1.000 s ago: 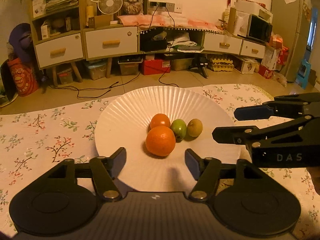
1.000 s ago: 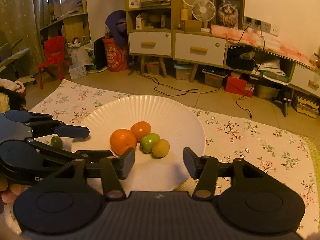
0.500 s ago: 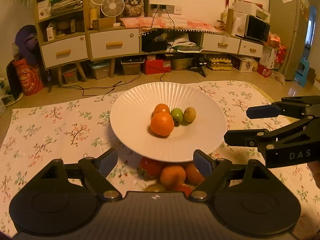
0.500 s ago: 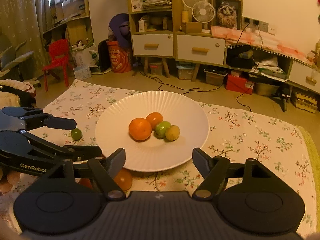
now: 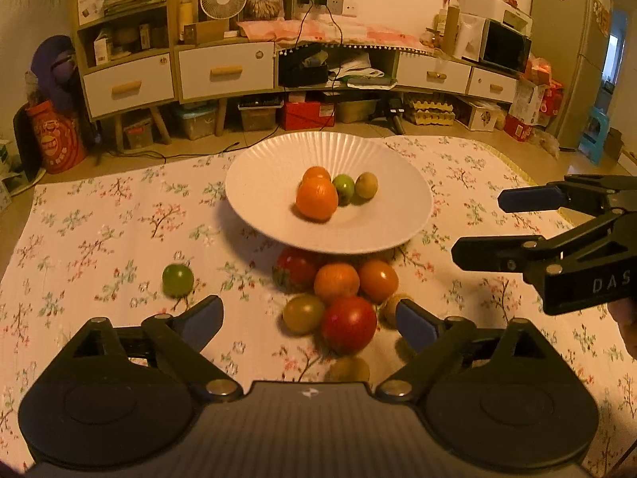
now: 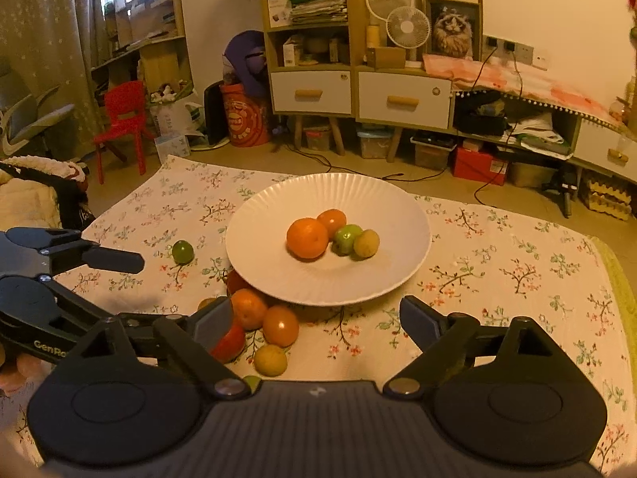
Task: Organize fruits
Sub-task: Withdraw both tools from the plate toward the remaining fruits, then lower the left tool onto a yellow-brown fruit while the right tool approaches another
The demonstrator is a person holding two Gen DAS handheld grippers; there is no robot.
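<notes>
A white ribbed plate (image 5: pixel 258 195) (image 6: pixel 398 271) stands on the floral cloth and holds two oranges (image 5: pixel 317 198) (image 6: pixel 307 238), a green fruit (image 5: pixel 344 186) and a yellowish fruit (image 5: pixel 366 185). A pile of loose fruit lies in front of the plate: red ones (image 5: pixel 349 323), oranges (image 5: pixel 337 282) (image 6: pixel 280 325) and a yellow one (image 6: pixel 270 359). A single green fruit (image 5: pixel 178 279) (image 6: pixel 182 251) lies apart to the left. My left gripper (image 5: pixel 308 320) is open and empty above the pile. My right gripper (image 6: pixel 316 320) is open and empty, to the right of the pile.
The floral cloth (image 5: pixel 99 239) covers the table. Beyond the far edge are drawers and shelves (image 5: pixel 223 71), cables on the floor and a red chair (image 6: pixel 123 119). A fridge (image 5: pixel 573 40) stands at the far right.
Both grippers have pulled back and risen from over the plate. The loose fruit pile and the lone green fruit have come into view. Both grippers stay open.
</notes>
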